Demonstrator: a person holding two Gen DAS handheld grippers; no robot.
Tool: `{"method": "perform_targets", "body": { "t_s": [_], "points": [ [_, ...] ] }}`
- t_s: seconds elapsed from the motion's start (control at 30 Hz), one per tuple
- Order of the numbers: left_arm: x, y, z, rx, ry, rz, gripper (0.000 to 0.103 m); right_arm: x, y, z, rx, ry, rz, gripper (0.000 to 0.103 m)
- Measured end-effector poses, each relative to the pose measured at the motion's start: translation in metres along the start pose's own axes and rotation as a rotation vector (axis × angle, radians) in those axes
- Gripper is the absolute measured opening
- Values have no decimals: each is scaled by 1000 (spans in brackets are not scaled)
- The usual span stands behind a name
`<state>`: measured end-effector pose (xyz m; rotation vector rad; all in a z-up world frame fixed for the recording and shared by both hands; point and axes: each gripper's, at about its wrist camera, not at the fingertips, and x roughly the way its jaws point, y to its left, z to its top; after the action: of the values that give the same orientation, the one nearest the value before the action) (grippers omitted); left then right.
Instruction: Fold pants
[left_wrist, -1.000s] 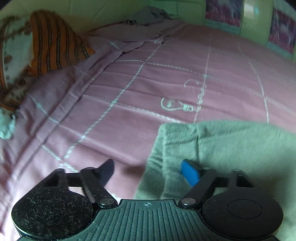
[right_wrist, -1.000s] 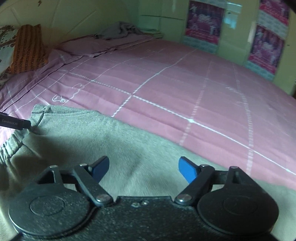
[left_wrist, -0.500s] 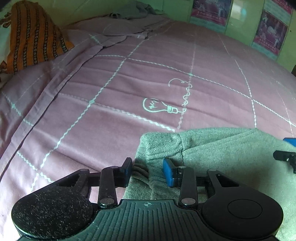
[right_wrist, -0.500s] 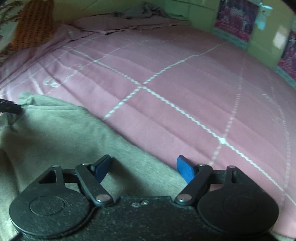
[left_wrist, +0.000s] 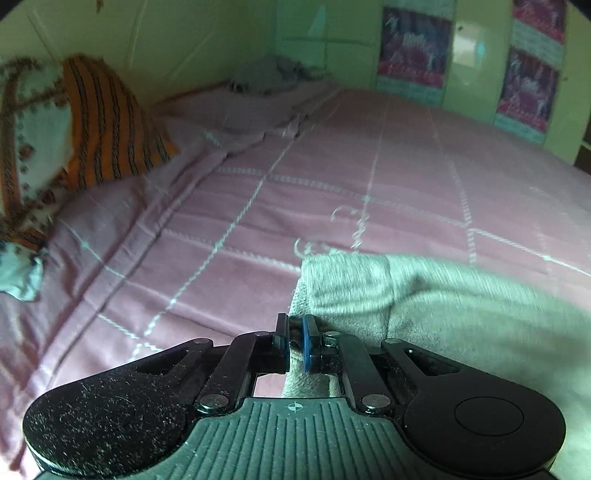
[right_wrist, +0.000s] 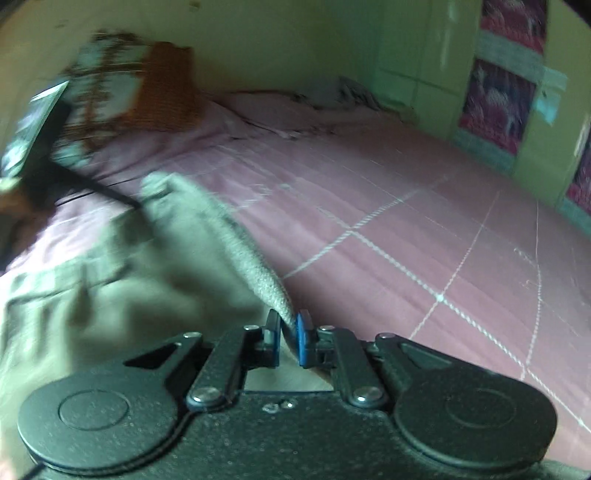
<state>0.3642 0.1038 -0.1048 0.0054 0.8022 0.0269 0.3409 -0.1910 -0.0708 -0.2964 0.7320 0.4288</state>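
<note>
Left gripper (left_wrist: 295, 338) & right gripper (right_wrist: 287, 332) both pinch pants (left_wrist: 443, 306) edge.

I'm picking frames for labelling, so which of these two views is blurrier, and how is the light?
Right wrist view: heavy motion smear, worst on the left over the pants and the striped pillow; the right claw stays sharp. Left wrist view: milder blur, pants streaked, left claw crisp. Both dim, green-tinted, fisheye-curved.
</note>
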Motion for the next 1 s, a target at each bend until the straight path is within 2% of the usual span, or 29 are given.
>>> {"method": "perform_targets", "body": {
  "t_s": [0.13,0.2,0.27,0.3,0.37,0.47,0.5,0.57,0.6,0.63,0.67,0.73,0.8,0.9,0.93,0.97,1.0],
  "points": [
    [-44,2,-17,16,18,-15,6,-46,43,-44,34,23,50,8],
    [-54,3,-34,28,45,6,6,-53,60,-71,92,66,76,8],
    [-59,7,-55,26,108,26,6,-48,79,-96,104,111,73,9],
    [-59,11,-63,6,139,30,6,-41,87,-105,102,141,59,16],
    [-66,24,-78,-61,186,24,6,-30,90,-115,162,195,64,18],
    [-82,46,-94,-186,253,-15,7,-42,80,-112,265,168,52,26],
    [-86,53,-100,-232,269,-34,7,-49,74,-113,308,153,49,33],
    [-98,60,-116,-319,277,-83,9,-60,59,-118,398,145,39,38],
    [-100,61,-120,-353,284,-111,12,-64,51,-126,436,151,23,39],
    [-100,60,-125,-383,293,-131,24,-65,44,-132,476,162,10,41],
    [-99,60,-128,-419,301,-147,42,-67,39,-139,520,170,6,41],
    [-97,53,-136,-488,294,-176,54,-70,34,-152,611,183,12,41],
    [-92,46,-143,-540,295,-222,54,-72,28,-159,678,187,12,41],
    [-74,35,-157,-637,338,-243,53,-74,18,-166,771,178,34,41],
    [-70,33,-160,-659,334,-251,43,-72,15,-171,801,176,39,40],
    [-66,31,-163,-671,330,-261,27,-70,12,-174,834,173,46,40],
    [-61,29,-166,-689,331,-265,23,-69,9,-175,870,170,54,39]
  ]
}}
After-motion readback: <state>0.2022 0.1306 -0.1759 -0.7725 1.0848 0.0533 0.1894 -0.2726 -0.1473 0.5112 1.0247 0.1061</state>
